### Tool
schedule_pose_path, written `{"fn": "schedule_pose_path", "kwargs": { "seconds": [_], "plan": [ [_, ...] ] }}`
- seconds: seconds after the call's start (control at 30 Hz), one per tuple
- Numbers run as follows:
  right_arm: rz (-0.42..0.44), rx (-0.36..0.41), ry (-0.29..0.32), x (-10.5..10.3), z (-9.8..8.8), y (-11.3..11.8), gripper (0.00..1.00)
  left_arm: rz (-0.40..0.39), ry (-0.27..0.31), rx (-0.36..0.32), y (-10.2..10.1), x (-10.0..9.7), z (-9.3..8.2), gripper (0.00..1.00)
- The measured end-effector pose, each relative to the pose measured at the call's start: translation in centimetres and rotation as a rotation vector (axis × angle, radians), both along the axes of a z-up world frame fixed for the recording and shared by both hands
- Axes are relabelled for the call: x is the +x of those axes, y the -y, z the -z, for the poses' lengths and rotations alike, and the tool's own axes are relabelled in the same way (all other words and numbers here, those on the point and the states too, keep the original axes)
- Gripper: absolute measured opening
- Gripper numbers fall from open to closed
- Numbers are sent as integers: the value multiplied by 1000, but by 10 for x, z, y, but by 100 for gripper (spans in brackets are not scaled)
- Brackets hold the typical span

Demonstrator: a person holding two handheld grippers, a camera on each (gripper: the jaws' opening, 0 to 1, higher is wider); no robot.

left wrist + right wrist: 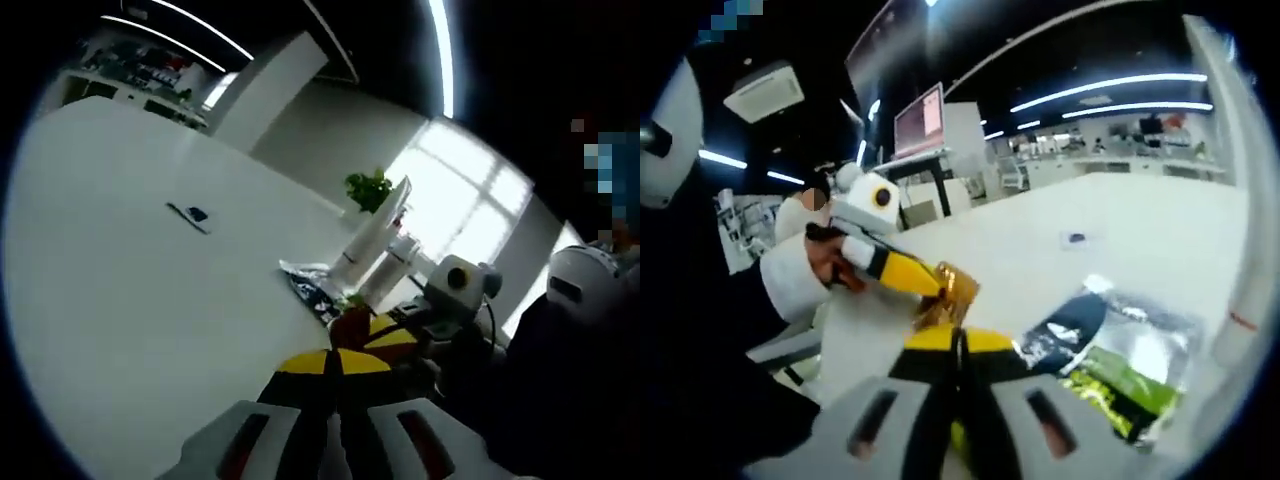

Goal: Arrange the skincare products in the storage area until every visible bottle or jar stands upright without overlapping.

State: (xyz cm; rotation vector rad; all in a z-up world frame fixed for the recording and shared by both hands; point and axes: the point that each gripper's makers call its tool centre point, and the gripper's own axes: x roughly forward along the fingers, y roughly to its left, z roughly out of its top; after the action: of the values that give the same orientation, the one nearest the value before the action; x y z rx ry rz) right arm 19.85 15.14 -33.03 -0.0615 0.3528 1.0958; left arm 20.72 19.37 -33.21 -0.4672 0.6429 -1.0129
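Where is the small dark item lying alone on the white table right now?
In the left gripper view, the small dark item lies flat on the white table, upper left of centre, well apart from the white bottles and the green plant.

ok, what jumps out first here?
The yellow-tipped grippers: in the right gripper view, the left gripper meets the right gripper at a small gold item. White tubes lean on the white table; a silver packet lies beside the grippers.

Inspector A: Left gripper (335, 395): grey housing, red slots, yellow-black jaw tips.
Inspector B: Right gripper (960, 375) matches. Person wears a dark garment (700, 330) and white cuff (790, 275).
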Motion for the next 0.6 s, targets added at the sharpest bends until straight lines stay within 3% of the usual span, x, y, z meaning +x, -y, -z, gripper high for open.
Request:
{"fn": "schedule_pose_path", "kwargs": {
  "seconds": [0.27, 0.6],
  "plan": [
    [-19, -103, 75, -2, 7, 0, 1, -9, 51, 104, 1, 1, 9, 0],
    [-55, -249, 201, -5, 11, -2, 2, -7, 73, 166, 2, 1, 16, 0]
  ]
}}
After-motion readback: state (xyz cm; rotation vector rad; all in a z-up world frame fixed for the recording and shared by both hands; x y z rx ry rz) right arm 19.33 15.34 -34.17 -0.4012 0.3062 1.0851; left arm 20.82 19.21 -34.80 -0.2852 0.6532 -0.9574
